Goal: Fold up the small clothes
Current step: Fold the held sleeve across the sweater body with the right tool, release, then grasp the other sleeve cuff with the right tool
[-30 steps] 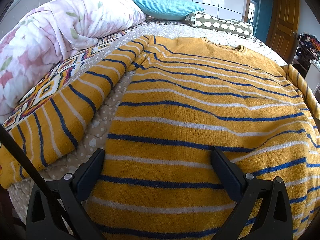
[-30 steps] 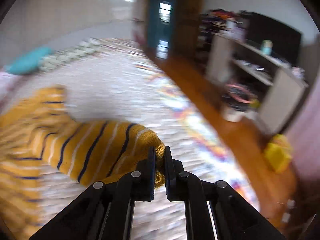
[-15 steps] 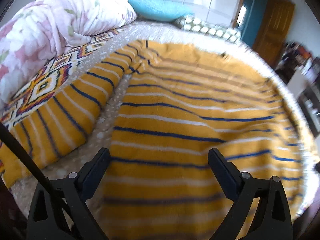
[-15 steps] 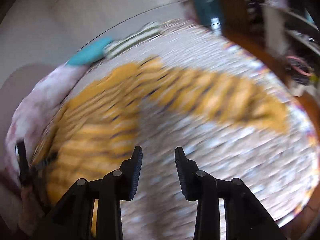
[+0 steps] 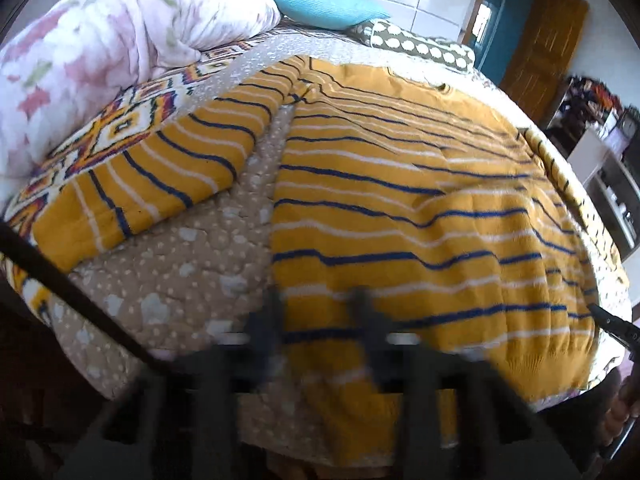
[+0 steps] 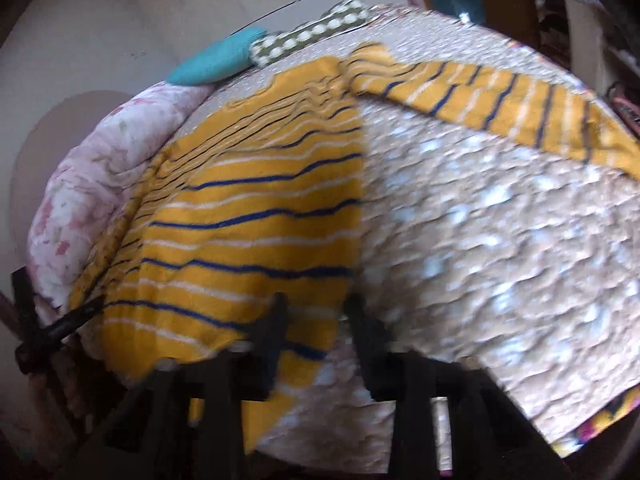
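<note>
A mustard sweater (image 5: 420, 208) with blue and white stripes lies flat on the bed, both sleeves spread out; its right sleeve (image 6: 500, 100) lies loose across the quilt. My left gripper (image 5: 316, 320) hovers blurred at the sweater's near left hem corner. Its jaws are closing, still apart, with the hem fabric between them. My right gripper (image 6: 316, 320) is at the near right hem corner (image 6: 312, 344), jaws likewise closing and still apart over the fabric. Each gripper also shows at the edge of the other's view.
The beige dotted quilt (image 6: 500, 260) covers the bed and drops off at the near edge. A pink floral duvet (image 5: 100, 60) is bunched at the left, with a teal pillow (image 5: 324, 4) and a dotted bolster (image 5: 420, 42) at the head. Shelves (image 5: 600, 168) stand to the right.
The right gripper let go of the sleeve cuff and swung over to the sweater's near right corner. The left gripper drew back to the near left corner, its jaws narrowing.
</note>
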The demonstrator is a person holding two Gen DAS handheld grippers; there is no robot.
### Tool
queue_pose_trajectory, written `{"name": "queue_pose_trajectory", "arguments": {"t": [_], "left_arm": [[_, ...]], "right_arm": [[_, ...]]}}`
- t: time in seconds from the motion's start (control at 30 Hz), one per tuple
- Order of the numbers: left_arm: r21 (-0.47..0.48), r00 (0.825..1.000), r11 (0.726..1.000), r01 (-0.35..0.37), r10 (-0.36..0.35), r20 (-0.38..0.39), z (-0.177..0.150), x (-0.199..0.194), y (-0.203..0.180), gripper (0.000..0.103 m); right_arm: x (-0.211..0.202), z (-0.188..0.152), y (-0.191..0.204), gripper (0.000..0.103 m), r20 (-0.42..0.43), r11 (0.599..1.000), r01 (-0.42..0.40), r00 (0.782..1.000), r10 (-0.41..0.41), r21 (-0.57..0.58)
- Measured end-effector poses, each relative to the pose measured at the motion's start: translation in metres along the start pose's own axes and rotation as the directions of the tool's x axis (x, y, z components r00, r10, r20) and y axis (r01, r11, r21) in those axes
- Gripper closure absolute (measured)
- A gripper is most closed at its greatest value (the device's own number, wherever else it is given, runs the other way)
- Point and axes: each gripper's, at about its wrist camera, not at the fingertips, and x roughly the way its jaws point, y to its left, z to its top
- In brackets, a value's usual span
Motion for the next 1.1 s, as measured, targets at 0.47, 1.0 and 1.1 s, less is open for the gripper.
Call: {"name": "queue_pose_trajectory", "arguments": {"t": [0.47, 1.0, 1.1], "left_arm": [[0.009, 0.988, 0.999, -0.042, 0.04, 0.148, -0.037, -0.069, 0.018, 0.041], [0.067, 0.985, 0.996, 0.053, -0.063, 0.162, -0.013, -0.064, -0.017, 0.034], [0.067, 0.98, 0.995, 0.076, -0.087, 0.18, -0.002, -0.061, -0.021, 0.033]], "right_arm": [[-0.06, 0.005, -0.074, 0.084, 0.16, 0.966, 0.115, 0.975, -0.154, 0.23], [-0.095, 0.099, -0.207, 0.097, 0.226, 0.782, 0.226, 0.878, -0.422, 0.581], [-0.124, 0.128, -0.216, 0.097, 0.218, 0.712, 0.377, 0.776, -0.592, 0.592]]}}
